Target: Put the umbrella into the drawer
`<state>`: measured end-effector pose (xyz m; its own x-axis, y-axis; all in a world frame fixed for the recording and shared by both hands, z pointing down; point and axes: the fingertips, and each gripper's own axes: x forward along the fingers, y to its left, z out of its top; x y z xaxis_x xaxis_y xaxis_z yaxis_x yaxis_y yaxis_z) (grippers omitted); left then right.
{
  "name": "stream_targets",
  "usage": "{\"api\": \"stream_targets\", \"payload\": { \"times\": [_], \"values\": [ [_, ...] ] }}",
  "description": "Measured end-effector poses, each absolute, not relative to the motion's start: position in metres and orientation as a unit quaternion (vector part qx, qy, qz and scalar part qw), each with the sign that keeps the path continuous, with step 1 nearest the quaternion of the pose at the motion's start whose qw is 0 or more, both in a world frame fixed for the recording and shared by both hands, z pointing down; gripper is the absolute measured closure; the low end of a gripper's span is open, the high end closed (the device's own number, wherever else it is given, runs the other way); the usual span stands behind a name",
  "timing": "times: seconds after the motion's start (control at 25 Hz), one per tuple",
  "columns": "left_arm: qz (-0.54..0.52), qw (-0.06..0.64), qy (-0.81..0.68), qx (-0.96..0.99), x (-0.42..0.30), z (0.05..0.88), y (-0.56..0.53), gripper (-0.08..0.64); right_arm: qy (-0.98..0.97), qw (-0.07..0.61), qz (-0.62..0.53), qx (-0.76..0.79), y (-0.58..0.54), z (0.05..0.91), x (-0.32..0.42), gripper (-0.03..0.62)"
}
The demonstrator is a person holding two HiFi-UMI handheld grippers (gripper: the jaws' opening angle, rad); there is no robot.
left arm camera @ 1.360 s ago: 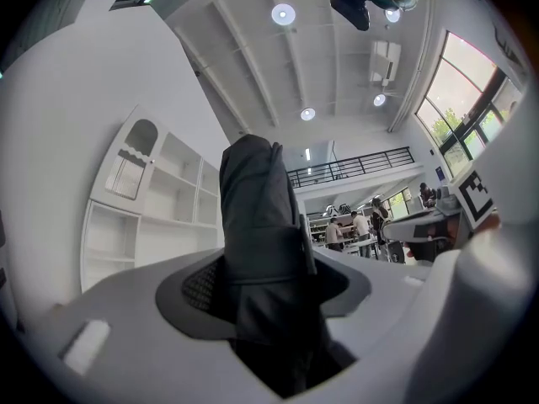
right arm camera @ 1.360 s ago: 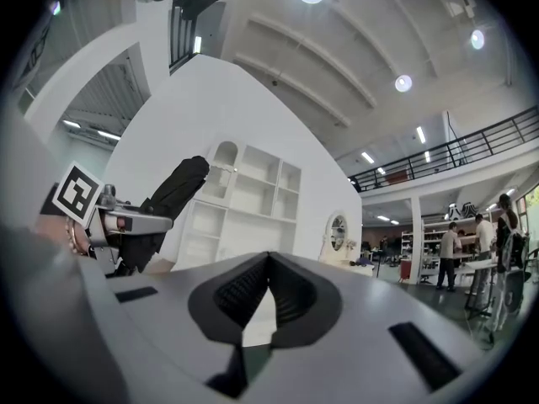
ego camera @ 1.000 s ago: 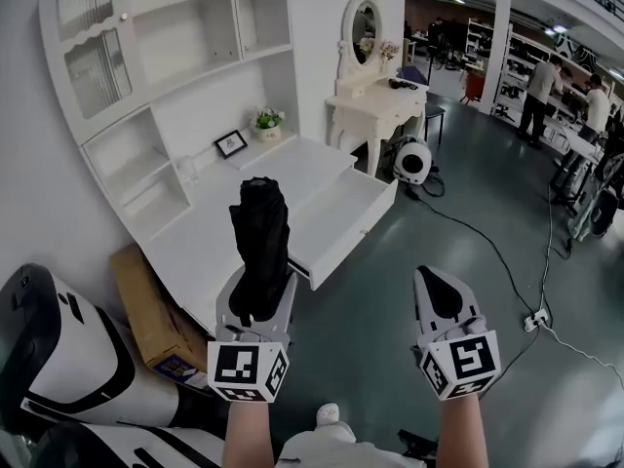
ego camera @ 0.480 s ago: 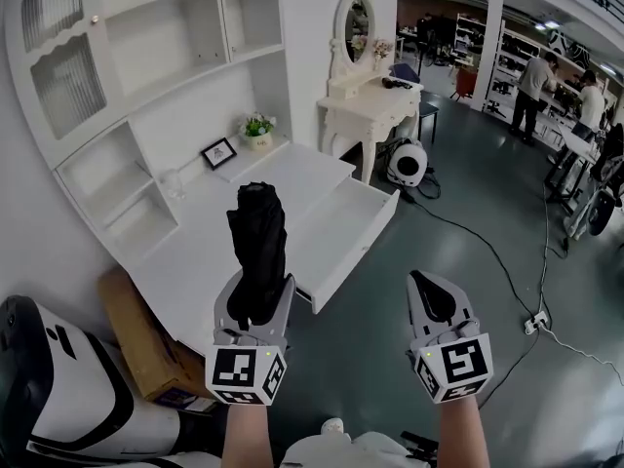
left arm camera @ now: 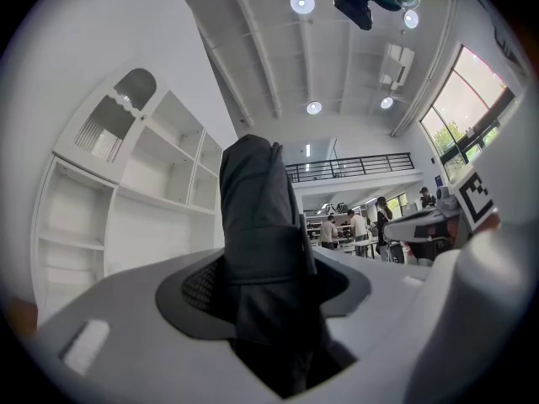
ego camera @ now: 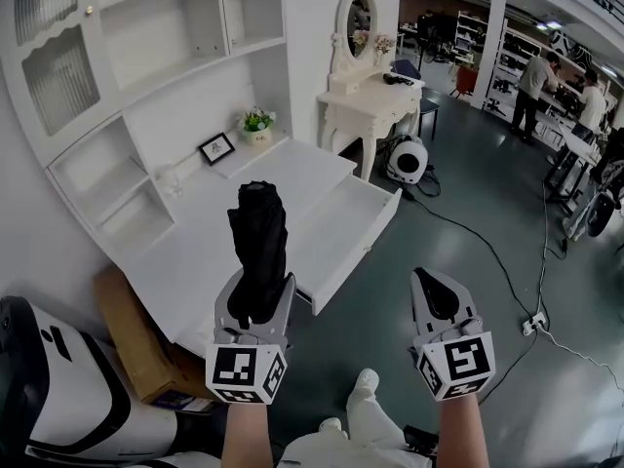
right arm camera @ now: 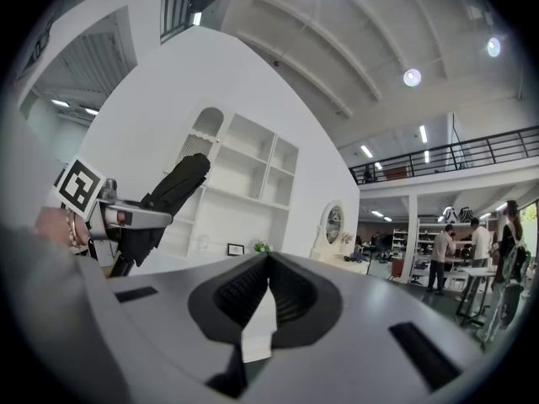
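The black folded umbrella [ego camera: 258, 237] stands upright in my left gripper [ego camera: 261, 283], whose jaws are shut on its lower part; the left gripper view shows the umbrella [left arm camera: 263, 225] filling the gap between the pads. Ahead of it is the white desk [ego camera: 195, 252] with its wide drawer [ego camera: 341, 224] pulled out. My right gripper [ego camera: 439, 298] hangs over the grey floor to the right of the drawer, its jaws shut [right arm camera: 268, 263] on nothing. In the right gripper view, the umbrella [right arm camera: 174, 188] and the left gripper [right arm camera: 126, 217] appear at the left.
On the desk's back stand a picture frame [ego camera: 215, 148] and a small potted plant [ego camera: 257, 120]. A white dressing table [ego camera: 375, 105] with a mirror stands beyond the drawer, with a round white device [ego camera: 408, 159] under it. A cardboard box [ego camera: 132, 330] leans by the desk. Cables cross the floor; people stand far right.
The person has stepped toward the desk, carrying both grippers along; a white shoe now shows at the bottom. The umbrella stays gripped and upright.
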<state>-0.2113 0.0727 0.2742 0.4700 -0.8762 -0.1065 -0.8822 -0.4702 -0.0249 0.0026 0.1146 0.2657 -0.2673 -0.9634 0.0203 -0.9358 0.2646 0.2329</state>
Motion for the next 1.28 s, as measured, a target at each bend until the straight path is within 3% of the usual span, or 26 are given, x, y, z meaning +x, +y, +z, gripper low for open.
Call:
{"api": "stream_targets", "payload": {
  "times": [0.64, 1.28],
  "values": [
    [0.034, 0.044, 0.529, -0.847, -0.183, 0.278, -0.022, 0.307, -0.792, 0.066, -0.082, 0.601, 0.016, 0.274, 0.039, 0.584],
    [0.021, 0.027, 0.543, -0.839, -0.105, 0.285, -0.169, 0.307, -0.801, 0.071, -0.07, 0.59, -0.134, 0.282, 0.12, 0.584]
  ]
}}
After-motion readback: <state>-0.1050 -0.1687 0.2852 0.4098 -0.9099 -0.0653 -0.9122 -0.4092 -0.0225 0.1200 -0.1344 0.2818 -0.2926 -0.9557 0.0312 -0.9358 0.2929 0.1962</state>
